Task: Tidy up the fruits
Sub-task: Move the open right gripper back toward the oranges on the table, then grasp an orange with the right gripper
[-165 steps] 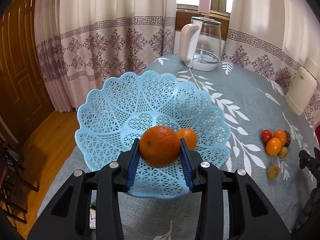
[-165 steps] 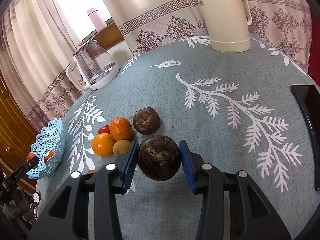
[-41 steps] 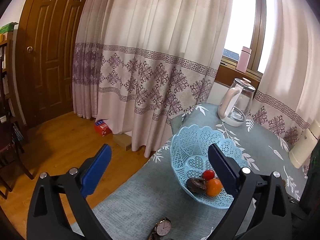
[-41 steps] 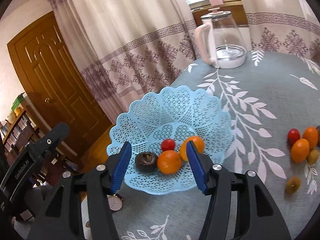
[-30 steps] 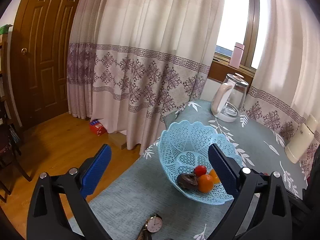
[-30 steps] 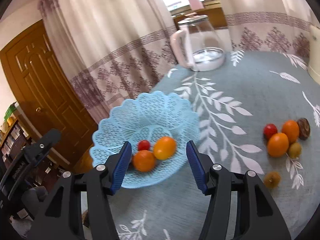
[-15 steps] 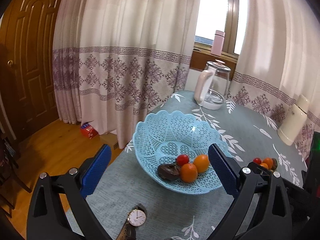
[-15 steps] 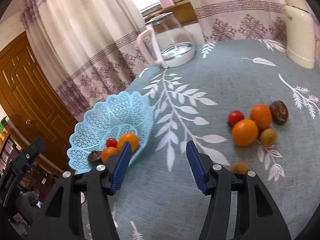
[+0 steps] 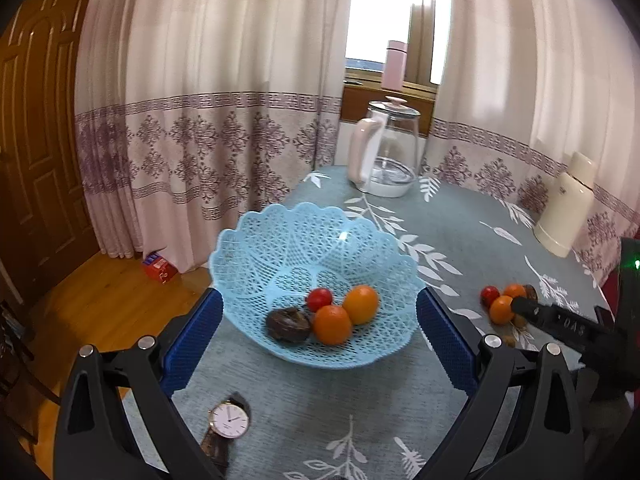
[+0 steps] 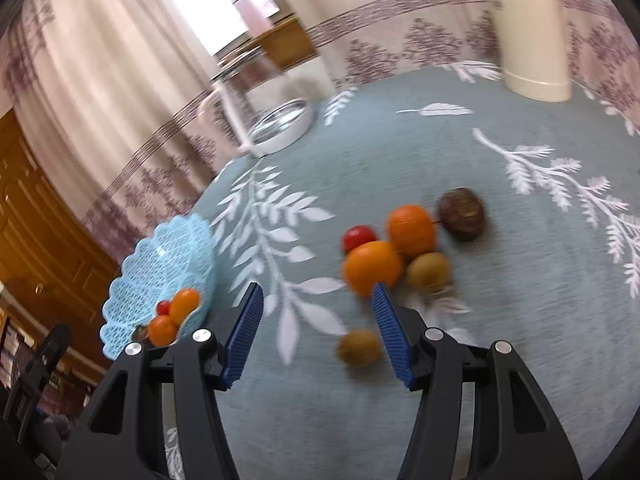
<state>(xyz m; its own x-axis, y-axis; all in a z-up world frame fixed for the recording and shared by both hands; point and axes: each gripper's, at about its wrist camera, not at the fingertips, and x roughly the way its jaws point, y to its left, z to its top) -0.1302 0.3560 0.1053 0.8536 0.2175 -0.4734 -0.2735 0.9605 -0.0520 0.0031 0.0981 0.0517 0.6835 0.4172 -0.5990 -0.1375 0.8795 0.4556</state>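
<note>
Left wrist: left gripper spread wide, empty, framing the blue basket with four fruits inside.
Wristwatch lies below the jaws. Right wrist alone shows the right gripper released, loose fruit pile just ahead, small fruit between its jaws.

Bare cloth between basket and fruit cluster; watch near basket.

table, leaf-print cloth | on it: basket, kettle, flask, watch, loose fruit
</note>
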